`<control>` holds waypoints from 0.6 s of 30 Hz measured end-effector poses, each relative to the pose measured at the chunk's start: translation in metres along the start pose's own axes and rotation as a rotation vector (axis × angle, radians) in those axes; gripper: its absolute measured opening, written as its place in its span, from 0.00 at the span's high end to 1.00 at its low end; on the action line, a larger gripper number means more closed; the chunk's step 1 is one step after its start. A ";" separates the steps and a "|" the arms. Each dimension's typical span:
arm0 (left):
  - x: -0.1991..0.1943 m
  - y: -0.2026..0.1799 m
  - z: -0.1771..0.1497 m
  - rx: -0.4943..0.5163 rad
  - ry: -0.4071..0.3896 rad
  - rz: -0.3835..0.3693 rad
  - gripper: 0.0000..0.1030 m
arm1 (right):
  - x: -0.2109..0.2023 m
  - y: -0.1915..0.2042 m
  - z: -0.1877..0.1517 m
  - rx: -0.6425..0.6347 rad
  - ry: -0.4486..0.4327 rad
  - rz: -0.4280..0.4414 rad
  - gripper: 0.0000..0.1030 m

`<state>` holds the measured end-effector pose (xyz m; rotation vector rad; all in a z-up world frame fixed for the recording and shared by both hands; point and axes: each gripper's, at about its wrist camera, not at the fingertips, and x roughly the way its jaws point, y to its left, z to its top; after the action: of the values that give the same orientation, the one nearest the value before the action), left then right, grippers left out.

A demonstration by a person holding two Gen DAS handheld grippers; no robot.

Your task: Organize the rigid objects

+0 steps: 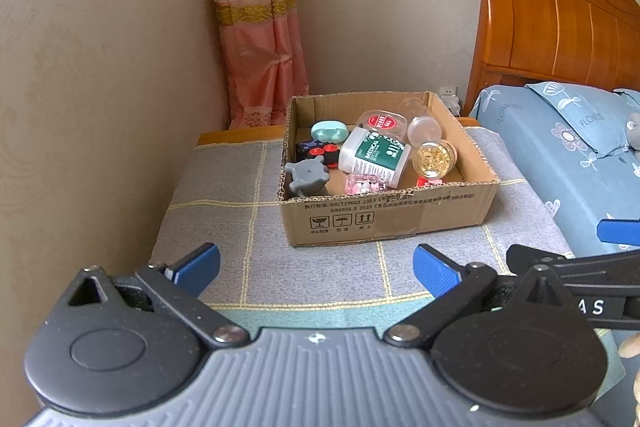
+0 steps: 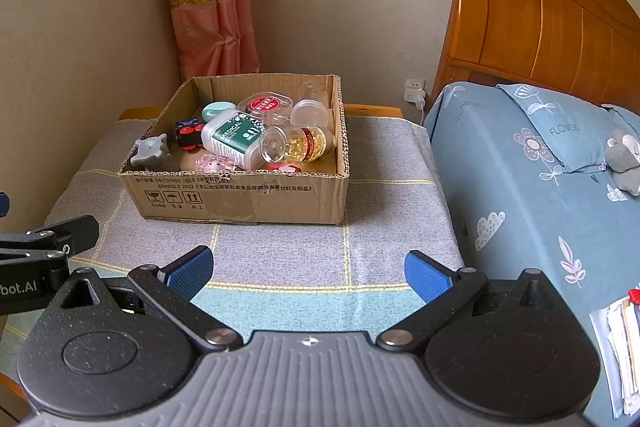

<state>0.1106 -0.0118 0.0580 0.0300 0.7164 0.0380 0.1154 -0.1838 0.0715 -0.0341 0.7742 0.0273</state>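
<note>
Both sets of tongs, left gripper [image 1: 316, 269] and right gripper [image 2: 308, 273], spread wide and empty above the checked cloth [image 2: 280, 247], all rigid objects [image 2: 240, 139] heaped inside the cardboard box [image 1: 384, 215]: either sorted already or awaiting unpacking.

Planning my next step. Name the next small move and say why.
Probably hold the left tool and right tool open, off the cardboard box: the items all lie heaped inside it, which fits packing finished or sorting about to start.
</note>
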 end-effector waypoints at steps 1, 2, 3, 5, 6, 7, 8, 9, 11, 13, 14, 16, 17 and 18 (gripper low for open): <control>0.000 0.000 0.000 -0.001 0.000 0.000 0.01 | 0.000 0.000 0.000 0.000 0.000 0.000 0.00; 0.000 0.000 0.000 0.000 0.001 0.000 0.01 | 0.000 0.000 0.000 0.000 0.000 0.001 0.00; 0.000 0.000 0.000 0.000 0.001 0.000 0.01 | 0.000 0.000 0.000 0.000 0.000 0.000 0.00; 0.000 0.000 0.000 0.001 0.000 0.000 0.01 | 0.000 0.000 0.000 0.001 0.000 0.001 0.00; 0.000 0.000 0.000 0.000 0.001 0.000 0.01 | 0.000 0.000 0.000 0.001 0.000 0.001 0.00; 0.000 0.000 0.000 -0.001 0.000 0.000 0.01 | 0.000 0.001 0.000 0.001 0.000 0.000 0.00; 0.000 0.000 0.000 -0.001 0.001 -0.001 0.01 | 0.000 0.001 0.000 0.001 0.000 0.000 0.00; 0.000 0.000 0.000 -0.001 0.001 -0.001 0.01 | 0.000 0.001 0.000 0.001 0.000 0.000 0.00; 0.000 0.000 0.000 0.000 0.000 0.000 0.01 | 0.000 0.001 0.000 0.001 0.000 0.000 0.00; 0.000 0.000 0.000 0.000 0.001 -0.001 0.01 | 0.000 0.001 0.000 0.002 0.001 0.000 0.00; 0.000 -0.001 0.000 0.000 0.000 0.000 0.01 | 0.000 0.001 0.000 0.002 0.001 0.000 0.00; 0.000 -0.001 0.000 0.000 0.000 -0.001 0.01 | 0.000 0.001 0.000 0.002 0.000 0.000 0.00; 0.000 -0.001 0.000 0.000 0.000 -0.002 0.01 | 0.000 0.001 0.000 0.001 0.000 0.000 0.00; -0.001 -0.002 0.000 0.000 0.000 -0.002 0.01 | 0.000 0.001 0.000 0.001 -0.001 0.000 0.00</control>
<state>0.1102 -0.0138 0.0583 0.0293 0.7168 0.0361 0.1152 -0.1829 0.0712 -0.0332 0.7736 0.0265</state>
